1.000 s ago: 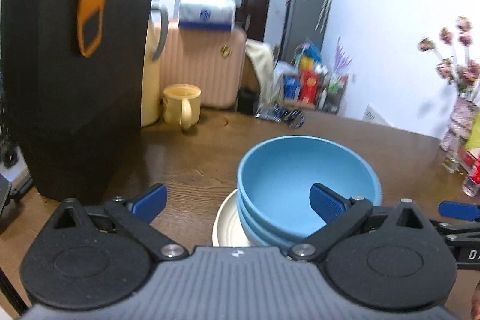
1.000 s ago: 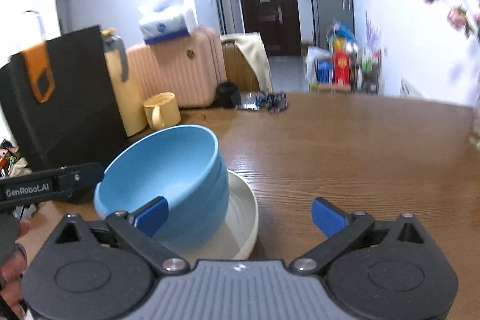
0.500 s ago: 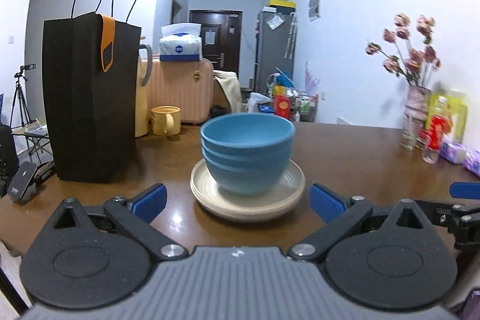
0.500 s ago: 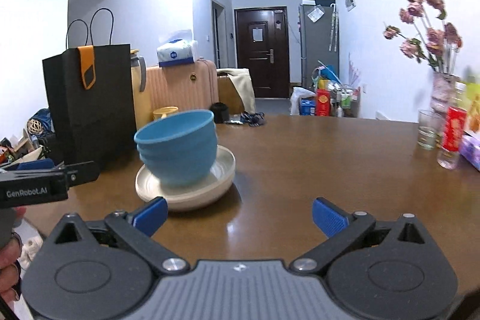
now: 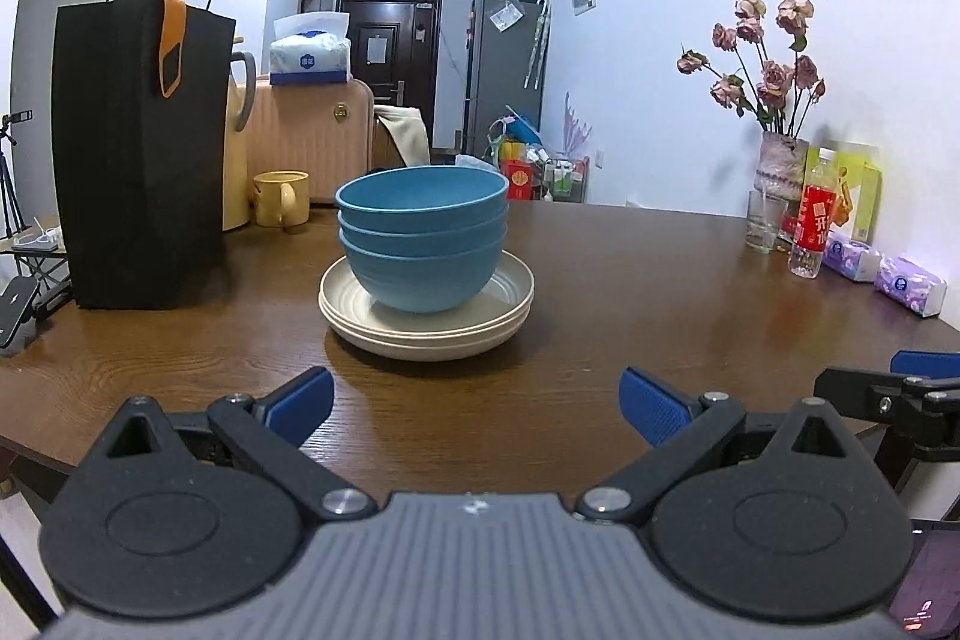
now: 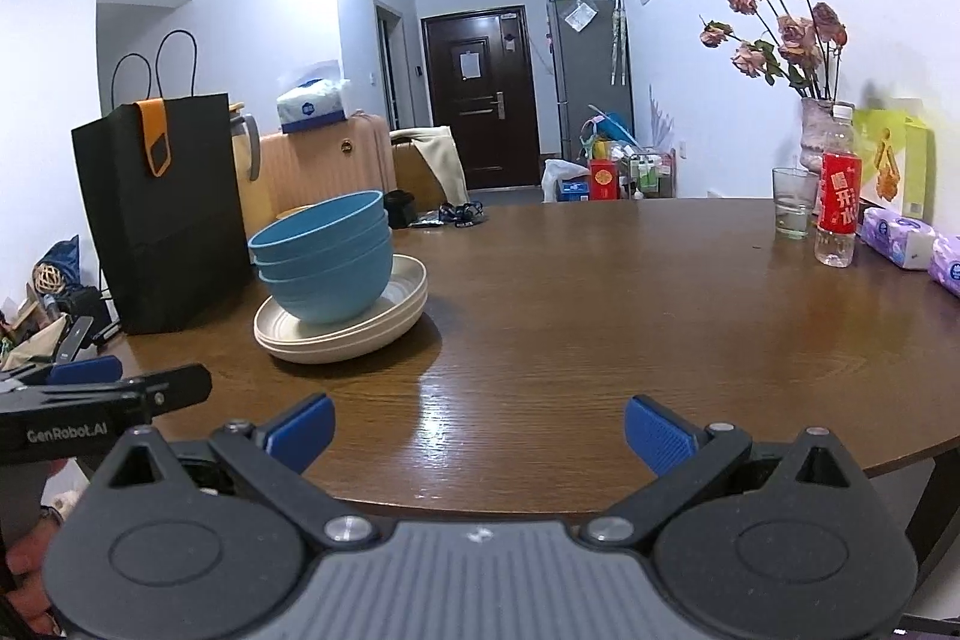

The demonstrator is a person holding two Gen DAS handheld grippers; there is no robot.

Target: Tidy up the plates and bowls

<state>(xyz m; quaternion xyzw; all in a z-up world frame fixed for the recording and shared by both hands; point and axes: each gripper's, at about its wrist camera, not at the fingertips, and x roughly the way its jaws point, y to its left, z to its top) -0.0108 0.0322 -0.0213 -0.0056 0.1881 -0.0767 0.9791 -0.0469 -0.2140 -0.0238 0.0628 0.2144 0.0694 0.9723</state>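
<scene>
Blue bowls (image 5: 422, 244), three nested, sit on a stack of cream plates (image 5: 426, 325), prob. two or three, on the wooden table (image 5: 660, 280) just beside a black bag (image 5: 138, 154). Left gripper (image 5: 474, 403) and right gripper (image 6: 477, 430) hang at the near table edge, both w/ fingers spread, holding nothing.

Sharp fisheye views, ceiling glare, dark corners.

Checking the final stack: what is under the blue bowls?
The blue bowls, three nested, sit on stacked cream plates on the table. Two or three plate rims show; the plate centres under the bowls are covered.
</scene>
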